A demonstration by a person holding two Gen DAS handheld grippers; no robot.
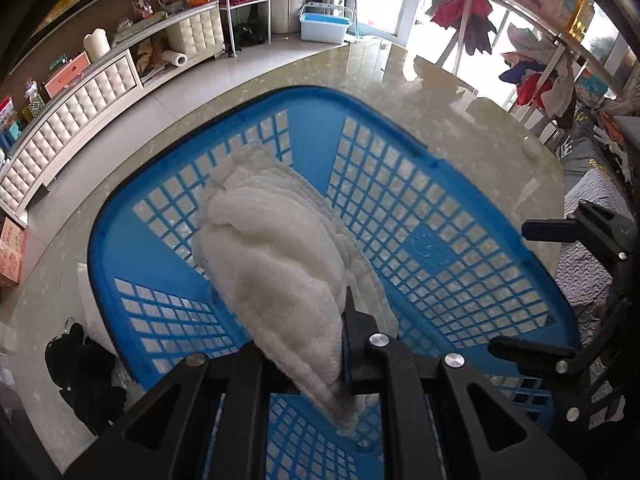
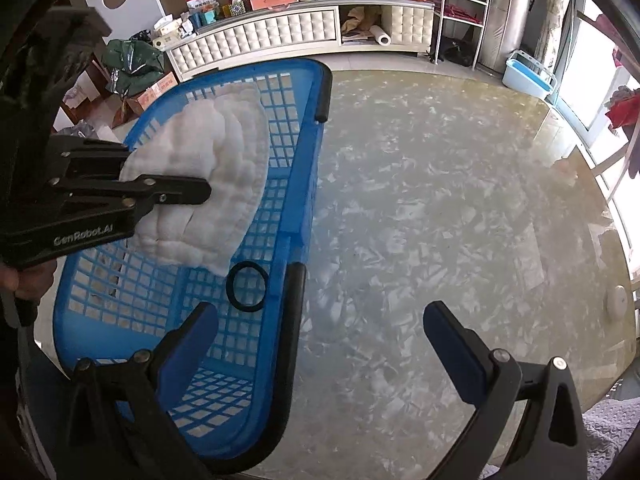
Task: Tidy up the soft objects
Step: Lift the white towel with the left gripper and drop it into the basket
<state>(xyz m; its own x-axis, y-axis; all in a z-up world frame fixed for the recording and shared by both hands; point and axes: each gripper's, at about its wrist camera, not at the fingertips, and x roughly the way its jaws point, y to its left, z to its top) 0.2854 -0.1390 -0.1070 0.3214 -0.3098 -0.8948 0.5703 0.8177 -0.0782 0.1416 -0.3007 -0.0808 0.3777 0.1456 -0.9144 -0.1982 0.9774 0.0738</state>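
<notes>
At the bottom of the left wrist view, the left gripper [image 1: 344,344] has its fingers pinched tight on one edge of a white cloth [image 1: 276,264], so the cloth hangs forward and down from the pinch, over the open blue basket [image 1: 460,208]. Gripping it by an edge looks like a way to lower it in without it bunching under the fingers. The cloth itself is thick, quilted in soft ridges, and folded into several layers that fan out at the far end (the stitched rim shows along the near side). It sits in the middle of that view, above the basket's grid floor; whether its far end already touches the floor I cannot tell.

In the right wrist view, the right gripper [image 2: 320,332] stands with its fingers wide apart and nothing between them, over the basket's near rim and the bare table [image 2: 440,200], probably waiting its turn. A black ring [image 2: 247,286] lies in the basket just beyond. Farther up, at the upper left, a white padded cabinet [image 1: 80,96] lines the wall.
</notes>
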